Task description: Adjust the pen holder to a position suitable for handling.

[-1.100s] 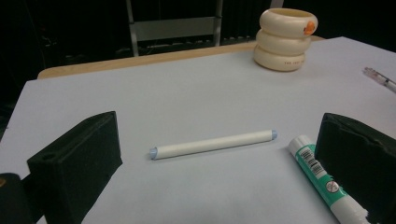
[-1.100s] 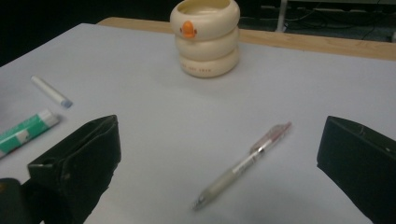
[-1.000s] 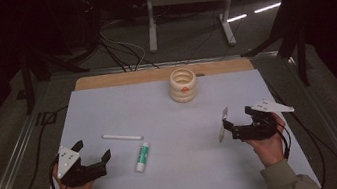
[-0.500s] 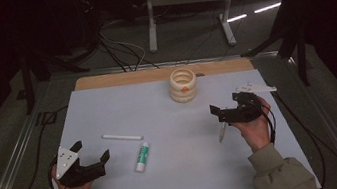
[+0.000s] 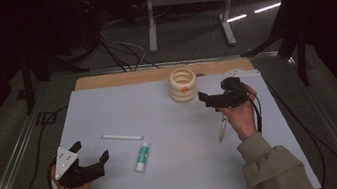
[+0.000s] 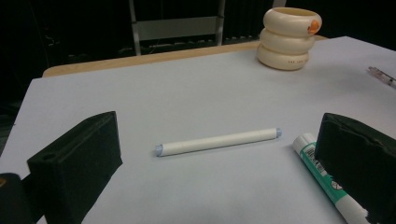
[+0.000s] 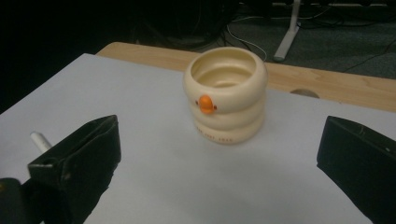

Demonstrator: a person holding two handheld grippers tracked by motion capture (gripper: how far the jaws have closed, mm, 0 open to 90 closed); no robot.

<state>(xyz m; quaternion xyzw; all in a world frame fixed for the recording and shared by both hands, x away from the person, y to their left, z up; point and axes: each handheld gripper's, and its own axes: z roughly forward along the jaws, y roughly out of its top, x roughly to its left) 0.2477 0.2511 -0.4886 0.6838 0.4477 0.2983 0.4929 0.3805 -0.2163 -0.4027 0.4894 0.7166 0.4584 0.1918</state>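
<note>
The right gripper (image 5: pixel 207 99) hovers just right of the cream ribbed cup (image 5: pixel 183 85), its jaws spread wide and empty; in the right gripper view the cup (image 7: pixel 226 94) stands upright between and beyond the two jaws, apart from both, its small orange beak facing the camera. The left gripper (image 5: pixel 92 156) rests low near the table's front left with its jaws wide apart, the white stick (image 6: pixel 218 142) lying ahead between them and the green-and-white glue stick (image 6: pixel 324 175) beside its right jaw. A pen (image 5: pixel 222 128) lies by the right hand (image 5: pixel 240 116). Everything sits on a white sheet (image 5: pixel 159 111) over a wooden tabletop (image 5: pixel 118 78), with a dark room, floor cables and a metal stand behind.
</note>
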